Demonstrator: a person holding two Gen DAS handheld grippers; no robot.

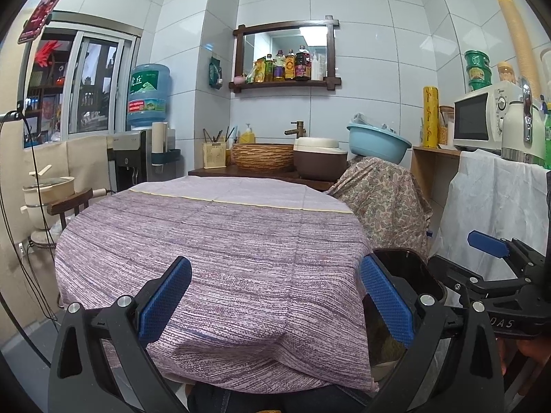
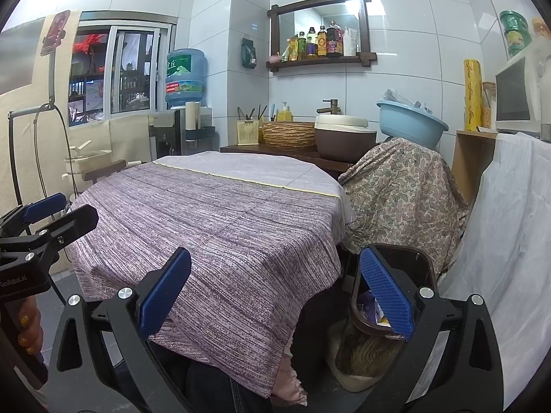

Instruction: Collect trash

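Note:
A table under a purple striped cloth (image 1: 213, 241) fills the middle of both views (image 2: 213, 220). I see no loose trash on its top. A brown waste bin (image 2: 385, 313) stands on the floor at the table's right; coloured wrappers (image 2: 370, 308) lie inside it. The bin's dark rim also shows in the left wrist view (image 1: 409, 275). My left gripper (image 1: 275, 304) is open and empty over the table's near edge. My right gripper (image 2: 275, 301) is open and empty, its right finger (image 2: 385, 294) in front of the bin's opening.
A paisley-covered object (image 2: 403, 192) with a blue basin (image 2: 411, 125) on top stands right of the table. A white-draped cabinet (image 2: 509, 241) is at the far right, a sink counter (image 1: 261, 172) behind, and a wooden chair (image 1: 70, 201) and water dispenser (image 1: 137, 158) at the left.

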